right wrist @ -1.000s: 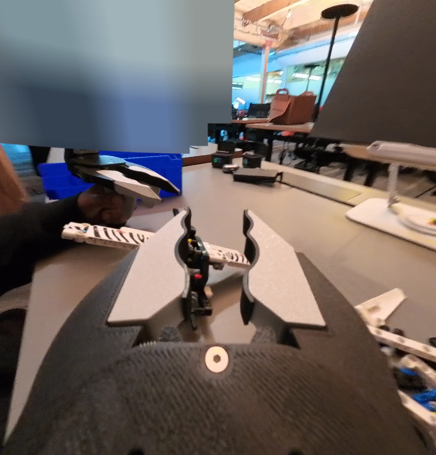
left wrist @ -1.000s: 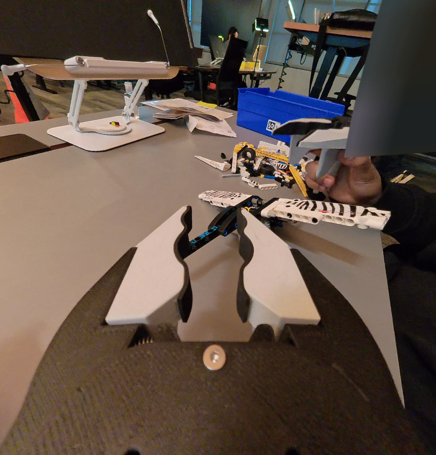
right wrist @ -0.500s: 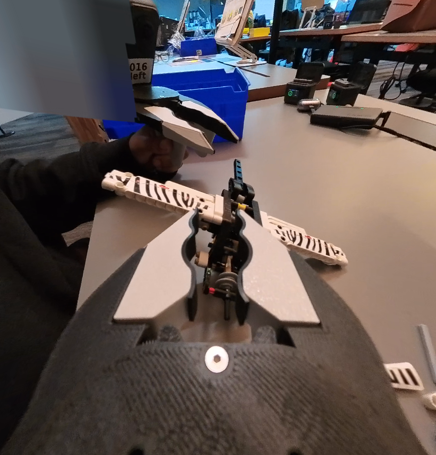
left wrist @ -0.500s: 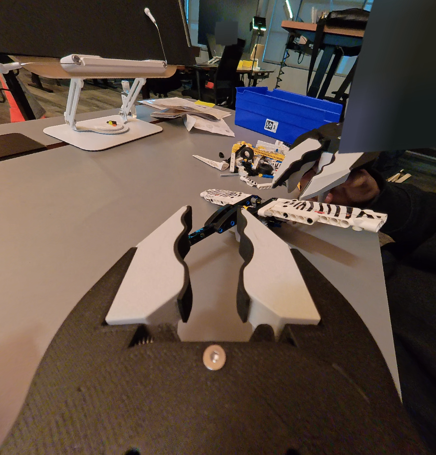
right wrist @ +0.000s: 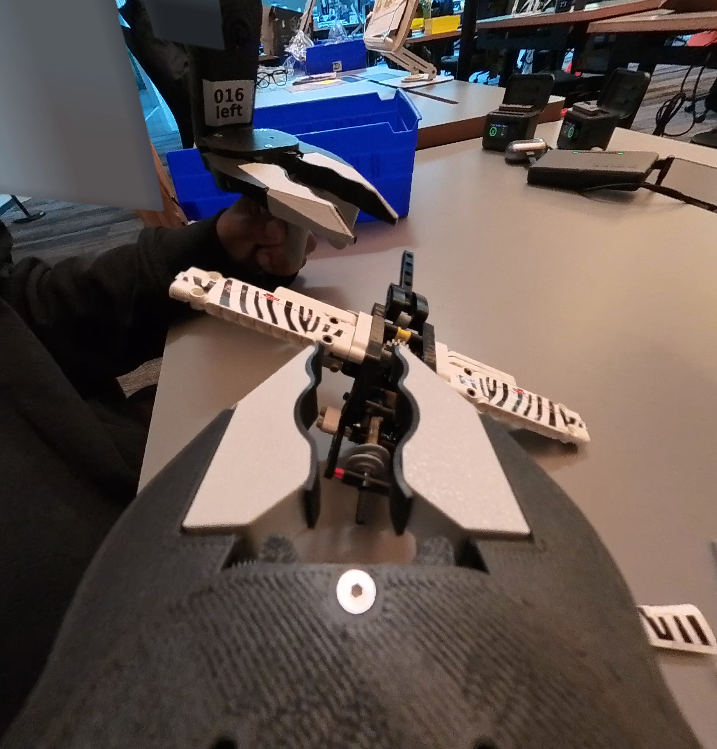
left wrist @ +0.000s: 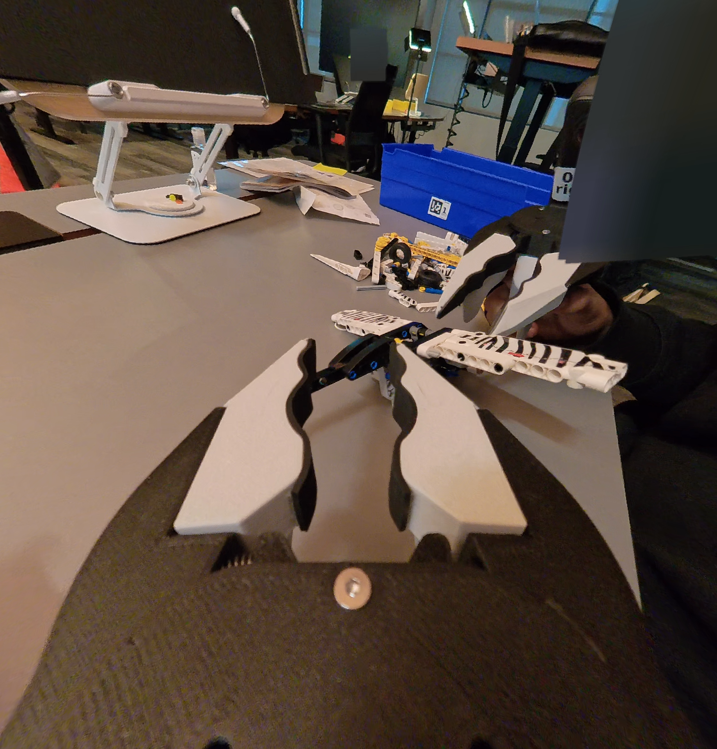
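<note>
A brick-built model with white, black-striped wings (left wrist: 511,356) and a black middle stands on the grey table (left wrist: 146,344); it also shows in the right wrist view (right wrist: 276,312). My left gripper (left wrist: 351,346) is open and holds nothing. Its fingertips are just short of the model's black beam (left wrist: 357,360), and from the right wrist view it (right wrist: 369,229) hovers above the left wing. My right gripper (right wrist: 357,350) is tilted down over the model's black tail (right wrist: 365,405). The tail sits between the fingers, with a gap at the left pad (right wrist: 308,405). It also shows in the left wrist view (left wrist: 468,324).
A pile of loose bricks (left wrist: 413,263) lies behind the model, with a blue bin (left wrist: 462,182) and papers (left wrist: 308,182) beyond. A white stand (left wrist: 158,210) is far left. Black devices (right wrist: 592,162) and a striped panel (right wrist: 677,632) lie right. The table edge (right wrist: 154,405) runs beside the person's sleeve. There is about 9 cm between the tips of the two grippers.
My right gripper swung down over the model, its fingers narrowed around the tail, then widened slightly. The model and my left gripper have stayed put.
</note>
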Tool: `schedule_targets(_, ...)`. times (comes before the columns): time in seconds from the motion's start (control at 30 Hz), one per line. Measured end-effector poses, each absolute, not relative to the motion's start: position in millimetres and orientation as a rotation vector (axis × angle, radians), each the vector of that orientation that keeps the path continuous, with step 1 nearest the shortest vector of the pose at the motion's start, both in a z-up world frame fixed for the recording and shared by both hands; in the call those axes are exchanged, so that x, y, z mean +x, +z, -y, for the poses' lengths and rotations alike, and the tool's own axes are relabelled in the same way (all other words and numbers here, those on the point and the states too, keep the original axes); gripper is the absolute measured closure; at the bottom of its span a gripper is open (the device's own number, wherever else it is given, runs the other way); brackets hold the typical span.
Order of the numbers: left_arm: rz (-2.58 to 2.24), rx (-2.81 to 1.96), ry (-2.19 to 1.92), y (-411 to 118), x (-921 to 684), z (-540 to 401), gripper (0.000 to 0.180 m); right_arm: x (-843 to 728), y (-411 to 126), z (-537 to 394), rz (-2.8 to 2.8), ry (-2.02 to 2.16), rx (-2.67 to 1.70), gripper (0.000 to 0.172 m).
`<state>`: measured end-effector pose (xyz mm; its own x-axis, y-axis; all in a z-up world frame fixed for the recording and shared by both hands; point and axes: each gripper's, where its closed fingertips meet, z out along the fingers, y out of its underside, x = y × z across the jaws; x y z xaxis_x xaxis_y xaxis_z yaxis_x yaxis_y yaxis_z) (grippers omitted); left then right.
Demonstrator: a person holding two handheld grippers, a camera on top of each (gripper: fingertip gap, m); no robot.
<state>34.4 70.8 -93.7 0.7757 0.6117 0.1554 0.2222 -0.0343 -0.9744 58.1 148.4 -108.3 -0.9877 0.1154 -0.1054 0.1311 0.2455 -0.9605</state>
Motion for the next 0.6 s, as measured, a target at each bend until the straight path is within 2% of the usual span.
schedule_targets(0.6, 0.695, -1.598, 0.318, -94, 34, -71, 0.145, 64, -119, -143, -2.551, -1.817, 0.192, 0.143)
